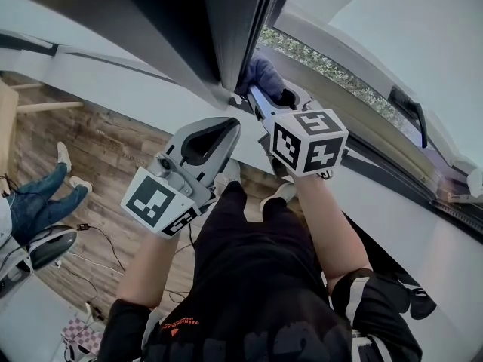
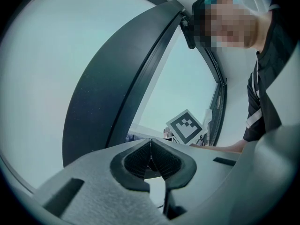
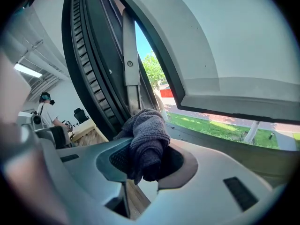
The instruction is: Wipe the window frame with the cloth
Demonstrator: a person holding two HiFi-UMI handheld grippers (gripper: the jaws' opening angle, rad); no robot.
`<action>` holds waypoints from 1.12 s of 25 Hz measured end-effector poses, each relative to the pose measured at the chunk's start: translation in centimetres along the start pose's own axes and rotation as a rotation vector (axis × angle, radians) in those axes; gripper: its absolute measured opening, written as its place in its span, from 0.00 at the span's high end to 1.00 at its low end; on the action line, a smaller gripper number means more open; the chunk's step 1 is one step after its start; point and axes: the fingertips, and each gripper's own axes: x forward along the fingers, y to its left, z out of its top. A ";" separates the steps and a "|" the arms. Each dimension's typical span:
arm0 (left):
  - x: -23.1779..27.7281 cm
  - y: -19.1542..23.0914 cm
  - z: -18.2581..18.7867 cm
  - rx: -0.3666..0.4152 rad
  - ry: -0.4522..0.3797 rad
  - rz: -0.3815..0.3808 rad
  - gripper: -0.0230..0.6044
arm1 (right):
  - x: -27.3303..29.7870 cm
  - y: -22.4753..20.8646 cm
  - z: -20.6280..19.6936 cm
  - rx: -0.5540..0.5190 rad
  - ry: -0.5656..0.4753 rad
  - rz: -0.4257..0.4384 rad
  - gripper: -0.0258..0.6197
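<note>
A dark blue-grey cloth (image 3: pixel 146 139) is bunched between the jaws of my right gripper (image 3: pixel 143 161), which is shut on it. In the head view the cloth (image 1: pixel 263 75) presses against the dark window frame (image 1: pixel 226 36) at its lower corner, with the right gripper (image 1: pixel 266 100) just behind it. The frame's ribbed dark rail (image 3: pixel 96 78) and a grey metal strip (image 3: pixel 130 74) rise right behind the cloth. My left gripper (image 1: pixel 230 123) hangs lower left, shut and empty; its jaws (image 2: pixel 150 146) meet with nothing between them, pointing toward the dark frame post (image 2: pixel 117 93).
The open sash with a black handle (image 1: pixel 411 111) lies to the right, greenery outside. A white sill (image 1: pixel 98 74) runs left. Below is wood floor (image 1: pixel 98 149), a seated person's legs (image 1: pixel 41 194), cables and a machine (image 1: pixel 41 247) at far left.
</note>
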 end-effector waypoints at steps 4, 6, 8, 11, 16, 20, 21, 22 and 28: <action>0.2 -0.3 0.3 0.001 -0.007 -0.010 0.93 | 0.1 -0.1 -0.1 -0.010 0.018 -0.011 0.78; 0.3 -0.4 0.4 0.002 -0.010 -0.013 0.93 | 0.0 -0.3 -0.2 -0.011 0.025 -0.015 0.78; 0.3 -0.5 0.5 0.003 -0.011 -0.014 0.93 | -0.2 -0.4 -0.3 -0.011 0.028 -0.019 0.78; 0.4 -0.5 0.5 0.004 -0.010 -0.012 0.93 | -0.5 -0.7 -0.3 -0.008 0.028 -0.025 0.78; 1.1 -1.1 0.4 0.008 0.000 -0.022 0.93 | -1.3 -1.6 -0.6 0.008 0.021 -0.033 0.78; 2.1 -2.0 0.2 0.016 0.007 -0.039 0.93 | -2.1 -2.4 -1.0 0.021 0.013 -0.035 0.78; 2.3 -2.2 0.2 0.017 0.010 -0.044 0.93 | -2.3 -2.5 -1.0 0.025 0.012 -0.036 0.77; 2.5 -2.5 0.1 0.019 0.014 -0.048 0.93 | -2.5 -2.7 -1.1 0.028 0.010 -0.038 0.78; 3.8 -4.0 -0.2 0.028 0.032 -0.074 0.93 | -4.0 -3.9 -1.5 0.043 0.000 -0.049 0.77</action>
